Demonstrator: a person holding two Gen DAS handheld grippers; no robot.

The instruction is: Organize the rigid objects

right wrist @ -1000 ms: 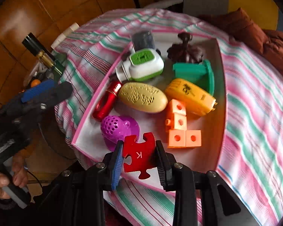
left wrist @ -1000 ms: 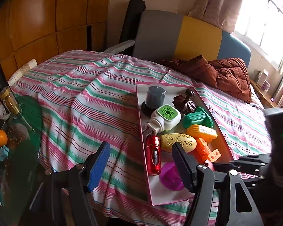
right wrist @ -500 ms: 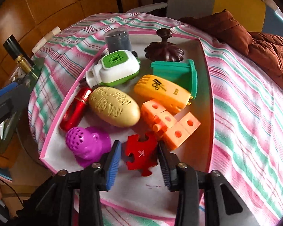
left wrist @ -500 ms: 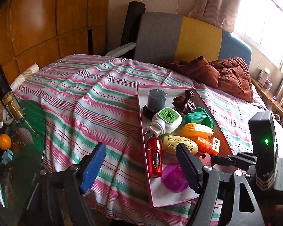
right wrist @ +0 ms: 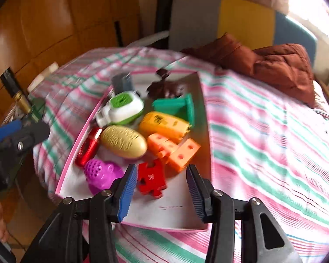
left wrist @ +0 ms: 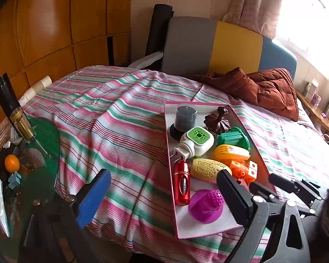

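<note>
A pink-rimmed white tray lies on the striped bed and holds several rigid objects. A red puzzle piece lies flat on its near part, beside a purple perforated toy, orange cube blocks, a yellow oval and a red tube. My right gripper is open and empty, just above and behind the puzzle piece. My left gripper is open and empty at the bed's near edge, left of the tray.
A striped bedspread covers the bed. A brown quilt lies at the head end. A glass side table on the left carries a bottle and an orange. The right gripper's body shows beside the tray.
My right gripper carried the red puzzle piece over the tray, opened and let it go onto the tray floor, then drew back. My left gripper stayed open and shifted slightly.
</note>
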